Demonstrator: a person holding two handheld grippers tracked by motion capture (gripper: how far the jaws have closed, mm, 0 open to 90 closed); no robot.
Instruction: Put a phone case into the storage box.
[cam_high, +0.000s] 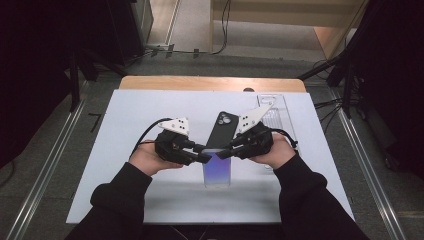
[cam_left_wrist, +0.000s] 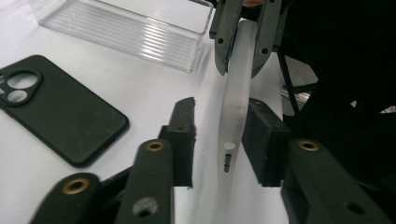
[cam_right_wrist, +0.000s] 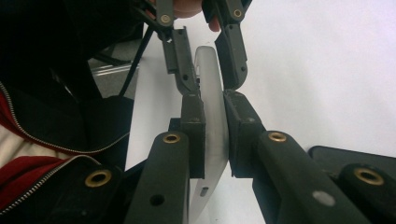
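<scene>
The right tool (cam_high: 231, 153) clamps the pale phone (cam_high: 217, 169) by its edge, held on edge at centre frame above the worktop (cam_high: 130, 107). The left tool (cam_high: 204, 155) straddles the opposite end, one pad touching and the other apart, so not yet gripping. Close squarely before pulling. The left gripper view shows the black case (cam_left_wrist: 56, 109) and clear tray (cam_left_wrist: 126, 30) at upper left; the right gripper view shows a case corner at lower right.
</scene>
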